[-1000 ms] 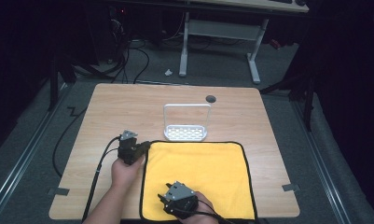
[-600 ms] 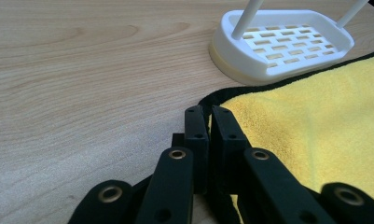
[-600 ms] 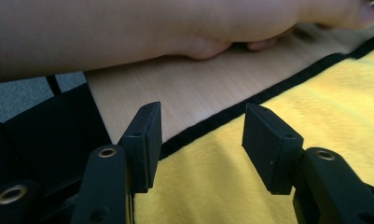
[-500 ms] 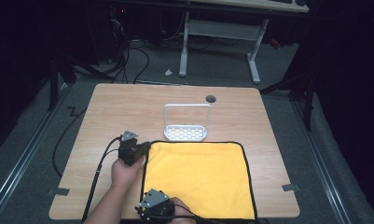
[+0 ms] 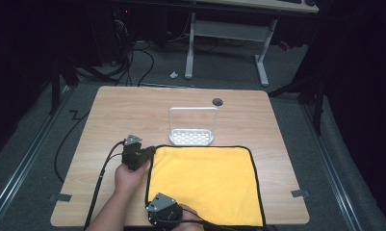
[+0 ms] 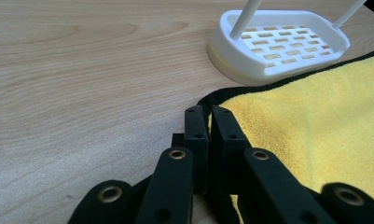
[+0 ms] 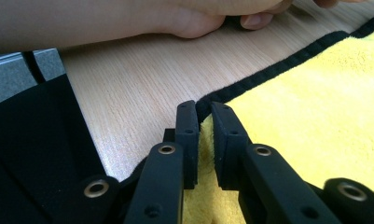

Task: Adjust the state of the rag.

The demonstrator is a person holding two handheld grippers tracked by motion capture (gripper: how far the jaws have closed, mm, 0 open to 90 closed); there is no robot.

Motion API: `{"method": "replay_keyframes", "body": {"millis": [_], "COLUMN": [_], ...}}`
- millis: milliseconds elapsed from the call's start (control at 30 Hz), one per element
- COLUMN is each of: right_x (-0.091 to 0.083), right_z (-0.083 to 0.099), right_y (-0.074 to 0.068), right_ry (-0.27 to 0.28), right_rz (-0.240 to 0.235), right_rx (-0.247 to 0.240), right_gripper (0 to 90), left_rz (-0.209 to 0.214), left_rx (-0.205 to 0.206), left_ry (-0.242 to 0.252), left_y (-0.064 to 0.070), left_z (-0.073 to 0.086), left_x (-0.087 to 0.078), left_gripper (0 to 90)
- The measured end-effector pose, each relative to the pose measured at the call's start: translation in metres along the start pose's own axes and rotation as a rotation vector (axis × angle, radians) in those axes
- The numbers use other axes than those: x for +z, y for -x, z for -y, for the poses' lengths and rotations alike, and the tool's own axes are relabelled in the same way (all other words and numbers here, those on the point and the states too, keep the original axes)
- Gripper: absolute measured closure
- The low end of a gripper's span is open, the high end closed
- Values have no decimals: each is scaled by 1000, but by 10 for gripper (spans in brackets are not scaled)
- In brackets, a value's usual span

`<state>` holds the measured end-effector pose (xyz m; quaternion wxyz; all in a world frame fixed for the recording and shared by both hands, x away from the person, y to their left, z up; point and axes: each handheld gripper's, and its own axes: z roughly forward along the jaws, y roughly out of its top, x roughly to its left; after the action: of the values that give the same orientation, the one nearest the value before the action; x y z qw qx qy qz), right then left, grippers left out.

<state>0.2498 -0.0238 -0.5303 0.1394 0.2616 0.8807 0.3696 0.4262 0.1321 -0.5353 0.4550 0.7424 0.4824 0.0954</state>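
Cloth (image 5: 205,185), yellow with black piping, lies flat on the wooden counter (image 5: 133,110), spread across the near right half, its far edge just touching the white soap dish (image 5: 191,137) that stands behind it. Left gripper (image 5: 145,155) sits at the cloth's far left corner, and in the left gripper view its fingers (image 6: 195,126) are pressed almost together with the black-edged corner pinched between them. Right gripper (image 5: 162,211) is down at the near left corner, close to the counter's front edge; in the right gripper view its fingers (image 7: 187,123) stand a narrow slit apart, gripping the yellow pile and black hem. Beyond them there, the person's left hand (image 7: 128,18) rests on the counter. Both corners of the left edge are clamped.
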Motion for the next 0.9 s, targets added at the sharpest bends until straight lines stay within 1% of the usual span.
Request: {"method": "replay_keyframes", "body": {"millis": [67, 200, 300, 400, 433, 467, 500, 533, 600, 667, 733, 833, 900], "right_x": [-2, -13, -21, -26, -27, -28, -29, -29, -27, -26, -25, -19, -14], "right_z": [-1, -4, -7, -10, -11, -12, -14, -16, -20, -25, -31, -43, -52], "right_y": [1, 1, 2, 2, 1, 1, 1, 0, -1, -4, -7, -14, -21], "right_ry": [10, 58, 90, 112, 120, 123, 126, 131, 133, 141, 159, 172, 186], "right_rz": [-1, 15, 23, 30, 29, 26, 21, 18, 15, 13, 4, -25, -49], "right_rx": [-7, -14, -18, -29, -27, -32, -37, -42, -45, -54, -58, -57, -62], "right_gripper": [832, 833, 833, 832, 832, 833, 835, 835, 835, 835, 835, 835, 835], "left_rz": [2, 16, 22, 36, 27, 8, -2, 1, -2, -11, -8, -26, -42], "left_rx": [-7, -23, -28, -59, -55, -54, -62, -74, -79, -83, -106, -123, -121], "left_ry": [-1, 1, 15, 26, 33, 47, 56, 65, 63, 70, 86, 102, 104], "left_y": [-1, -3, -3, -6, -6, -5, -5, -5, -7, -12, -20, -31, -39], "left_z": [0, 0, 0, 0, 0, 1, 2, 2, 3, 3, 4, 6, 8], "left_x": [0, -1, -2, -5, -7, -9, -11, -13, -17, -23, -32, -47, -59], "left_gripper": [854, 854, 855, 856, 856, 856, 858, 858, 859, 860, 861, 862, 862]}}
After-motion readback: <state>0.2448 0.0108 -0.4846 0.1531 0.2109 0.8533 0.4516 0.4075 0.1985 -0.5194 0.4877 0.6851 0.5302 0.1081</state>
